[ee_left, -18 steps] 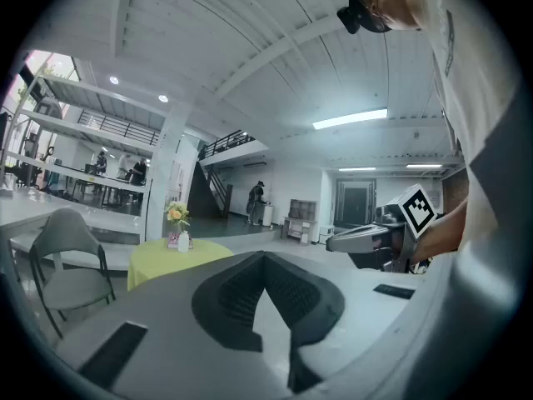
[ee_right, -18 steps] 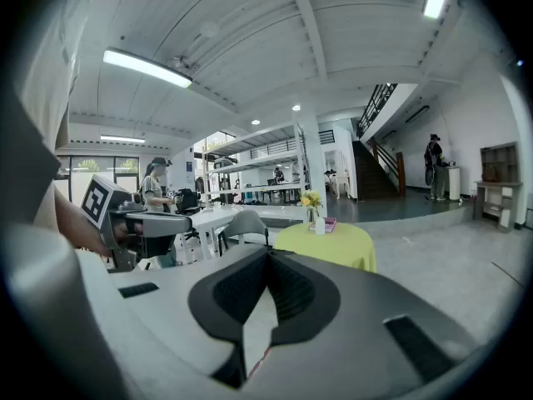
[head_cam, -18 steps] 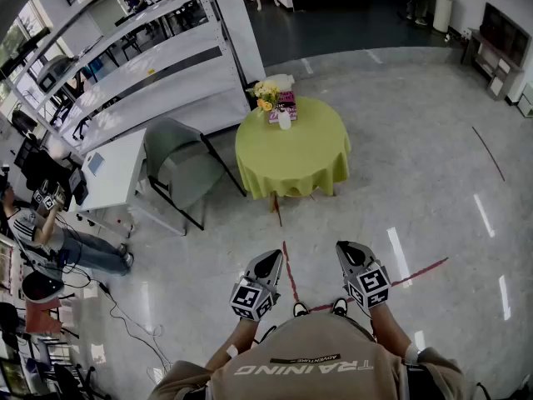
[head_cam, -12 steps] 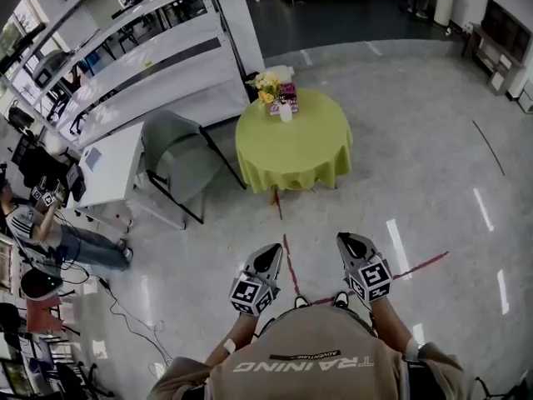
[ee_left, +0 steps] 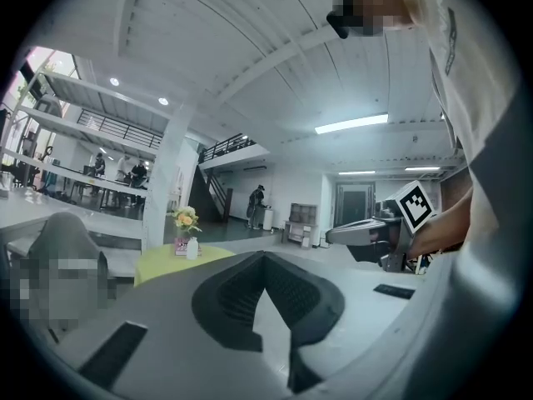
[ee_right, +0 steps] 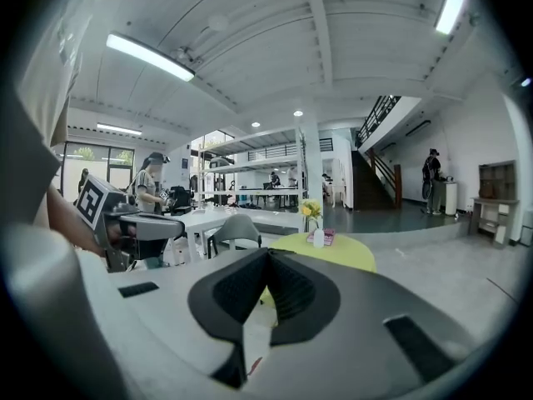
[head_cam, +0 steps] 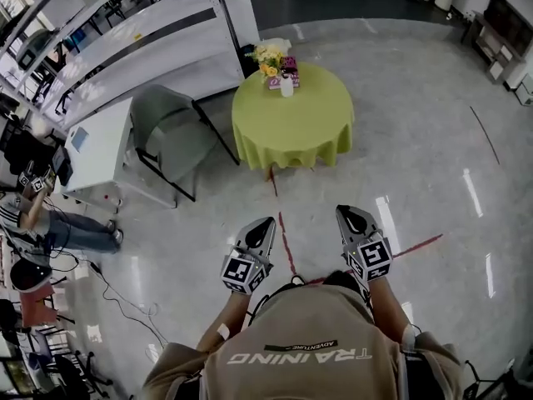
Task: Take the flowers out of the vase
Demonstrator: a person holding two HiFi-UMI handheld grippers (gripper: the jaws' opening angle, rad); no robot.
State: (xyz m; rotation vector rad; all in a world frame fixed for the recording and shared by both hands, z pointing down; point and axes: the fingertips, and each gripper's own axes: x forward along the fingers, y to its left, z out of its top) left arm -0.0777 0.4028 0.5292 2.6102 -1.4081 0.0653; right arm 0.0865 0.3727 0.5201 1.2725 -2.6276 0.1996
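Several yellow flowers [head_cam: 268, 55] stand in the white vase [head_cam: 286, 87].

The flowers [head_cam: 268, 55] and the vase [head_cam: 286, 87] are sitting at the far edge of the round green surface [head_cam: 291, 132] — too small to tell stems from blooms, or whether the flowers are standing in that vase at all. The pink thing [head_cam: 287, 63] beside them is showing no detail. In the left gripper view the chair [ee_left: 65, 227] is lying mostly under blur — only its back is showing.
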